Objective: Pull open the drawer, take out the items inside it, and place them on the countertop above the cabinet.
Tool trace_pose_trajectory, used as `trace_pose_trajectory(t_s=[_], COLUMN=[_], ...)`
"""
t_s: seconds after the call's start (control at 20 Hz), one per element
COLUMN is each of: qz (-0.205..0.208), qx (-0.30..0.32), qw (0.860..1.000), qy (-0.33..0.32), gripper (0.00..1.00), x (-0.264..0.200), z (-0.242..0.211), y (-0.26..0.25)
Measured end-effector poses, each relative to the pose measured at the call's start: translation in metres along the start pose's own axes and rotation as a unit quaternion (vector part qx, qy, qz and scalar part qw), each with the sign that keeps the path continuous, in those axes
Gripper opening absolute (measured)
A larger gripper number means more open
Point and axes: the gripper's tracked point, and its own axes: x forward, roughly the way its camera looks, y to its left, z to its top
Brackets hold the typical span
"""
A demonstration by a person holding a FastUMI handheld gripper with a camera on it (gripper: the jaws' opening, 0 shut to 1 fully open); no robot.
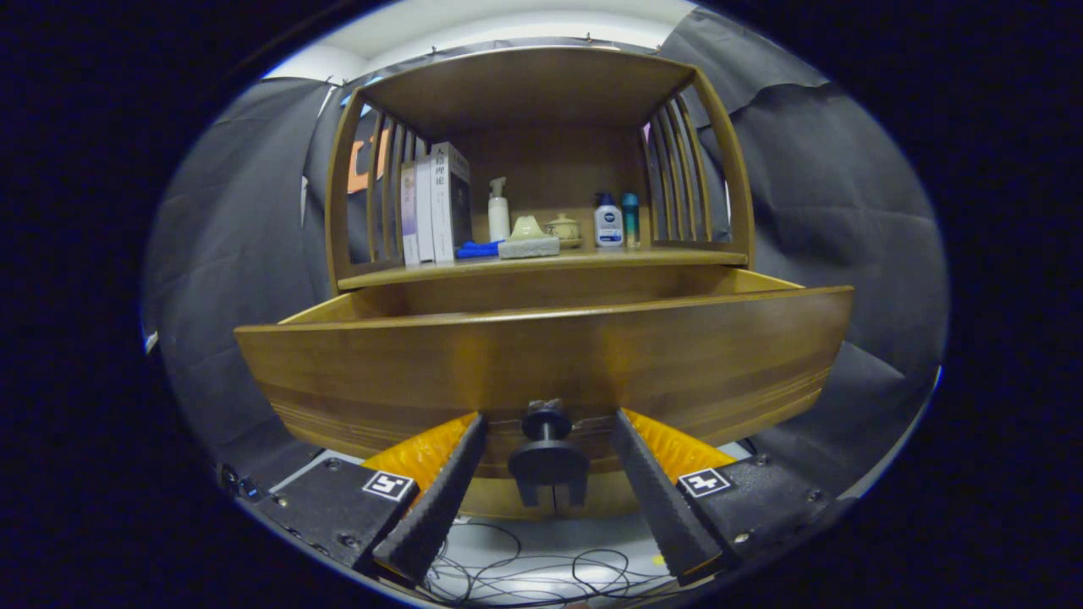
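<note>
- My gripper (547, 423) is released, fingers spread either side of the drawer knob (546, 420), neither pressing it
- Drawer (541, 355) stands pulled out directly ahead, front spanning crosswise; its contents are hidden
- Countertop (541, 260) lies above and beyond

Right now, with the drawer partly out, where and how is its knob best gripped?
Grip the knob by its narrow stem, just behind the round cap, coming straight on from the drawer front. The wider cap should keep the fingers from slipping off. The tool is open, one finger either side of the knob, neither touching.
</note>
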Motion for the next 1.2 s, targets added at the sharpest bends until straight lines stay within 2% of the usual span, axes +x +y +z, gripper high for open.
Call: trace_pose_trajectory(t_s=[0.15, 0.4, 1.2], qz=[0.0, 0.001, -0.007], qx=[0.004, 0.024, 0.011], qw=[1.0, 1.0, 0.999], qy=[0.002, 0.018, 0.033], gripper=[0.99, 0.99, 0.99], x=[0.008, 0.047, 0.138], z=[0.008, 0.023, 0.049], y=[-0.001, 0.004, 0.002])
